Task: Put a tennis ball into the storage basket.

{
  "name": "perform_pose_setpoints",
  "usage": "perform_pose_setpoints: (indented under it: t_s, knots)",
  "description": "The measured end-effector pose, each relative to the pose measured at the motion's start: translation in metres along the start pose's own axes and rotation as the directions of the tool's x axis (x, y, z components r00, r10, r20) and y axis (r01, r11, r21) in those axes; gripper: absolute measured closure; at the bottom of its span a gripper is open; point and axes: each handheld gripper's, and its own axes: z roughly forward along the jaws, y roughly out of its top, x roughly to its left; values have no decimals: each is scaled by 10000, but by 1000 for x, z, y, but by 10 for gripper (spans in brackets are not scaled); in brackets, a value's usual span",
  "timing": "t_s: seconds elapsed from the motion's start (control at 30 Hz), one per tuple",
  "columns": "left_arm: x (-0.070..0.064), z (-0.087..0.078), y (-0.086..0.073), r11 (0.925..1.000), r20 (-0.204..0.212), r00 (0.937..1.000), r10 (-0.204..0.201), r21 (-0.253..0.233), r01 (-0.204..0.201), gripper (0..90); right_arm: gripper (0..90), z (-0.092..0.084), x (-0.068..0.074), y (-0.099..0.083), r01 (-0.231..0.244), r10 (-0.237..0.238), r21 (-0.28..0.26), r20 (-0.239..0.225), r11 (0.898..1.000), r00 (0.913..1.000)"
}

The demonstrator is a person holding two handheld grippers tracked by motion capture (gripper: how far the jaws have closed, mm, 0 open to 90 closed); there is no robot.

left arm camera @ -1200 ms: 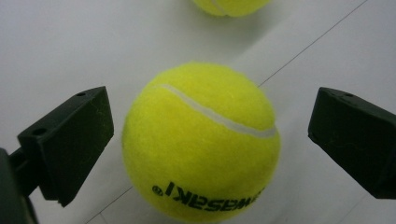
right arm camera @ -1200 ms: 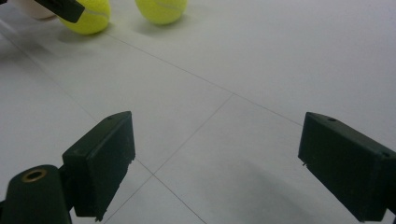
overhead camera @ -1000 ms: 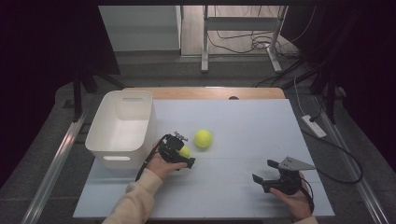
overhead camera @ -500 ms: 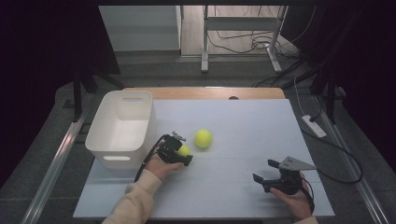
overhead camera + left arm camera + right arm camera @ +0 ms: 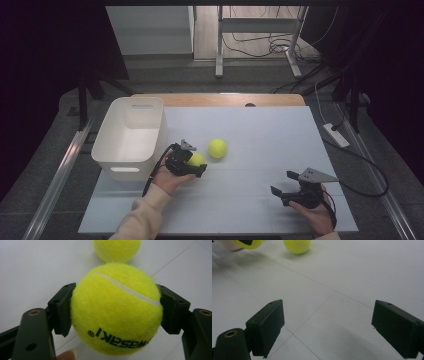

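Dark room — grey floor [image 5: 165, 75], cables [image 5: 260, 45]

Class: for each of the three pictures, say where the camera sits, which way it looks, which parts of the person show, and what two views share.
High view: above the person's side, looking forward and down at the table; both forearms and tongs show.
Left gripper view: rides the left tongs, looking along jaws clamped on the near ball; a fingertip shows.
Right gripper view: rides the right tongs, open over bare table.
Shared: all three show the far ball.
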Motion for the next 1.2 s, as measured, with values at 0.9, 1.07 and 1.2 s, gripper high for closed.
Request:
perform_pose_setpoints:
  t_s: [0.9,1.07,1.2]
  knots:
    - [-1,-26,-3,9843,577,9983,41,-1765,61,264,110,0,-1,0,-97,97,3,49,10000,9999]
    - [-1,-30,-3,9796,718,9974,27,-2007,118,264,110,0,-1,0,-106,106,-10,51,9999,9999]
    - [0,-33,-4,9772,728,9973,36,-2118,120,264,110,0,-1,0,-95,95,-10,78,10000,9999]
